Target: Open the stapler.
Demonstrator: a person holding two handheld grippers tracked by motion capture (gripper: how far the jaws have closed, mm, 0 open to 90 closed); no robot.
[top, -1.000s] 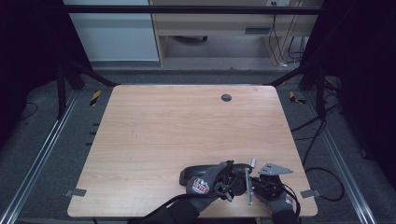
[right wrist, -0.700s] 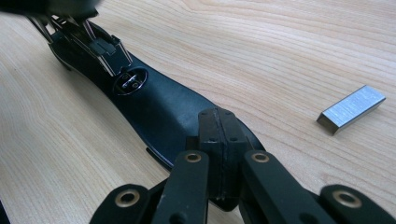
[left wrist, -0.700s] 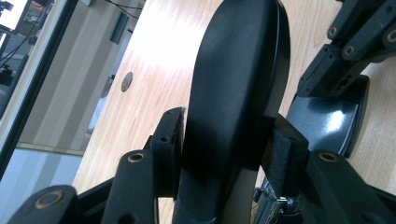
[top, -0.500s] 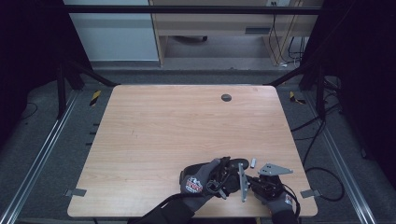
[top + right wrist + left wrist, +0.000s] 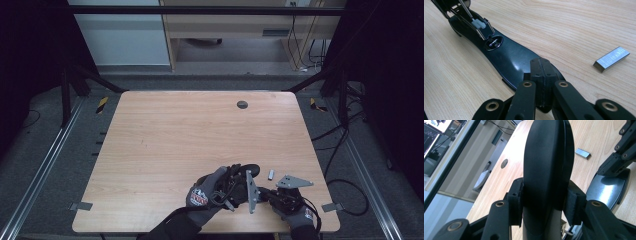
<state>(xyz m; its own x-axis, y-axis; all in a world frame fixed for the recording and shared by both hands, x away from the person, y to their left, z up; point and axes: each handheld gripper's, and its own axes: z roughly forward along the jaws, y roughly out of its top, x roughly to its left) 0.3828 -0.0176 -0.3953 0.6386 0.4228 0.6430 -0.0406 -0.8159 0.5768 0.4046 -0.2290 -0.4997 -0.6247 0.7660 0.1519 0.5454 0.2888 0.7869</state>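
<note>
A: What lies on the worktop (image 5: 165, 145)?

B: Light wood, near edge busy. A black stapler (image 5: 506, 56) sits opened there, its base flat on the wood and its top arm (image 5: 547, 167) swung up.

A: Who has hold of what?

B: The left tongs (image 5: 546, 202) pinch that raised top arm between their pads, having just been closing on it. The right tongs (image 5: 541, 75) are pressed together, their tips resting on the rear end of the base.

A: Anything smaller?

B: A strip of staples (image 5: 611, 59) lies loose on the wood just beside the base, apart from it. Far off, a round dark grommet (image 5: 242, 104) sits near the far edge.
</note>
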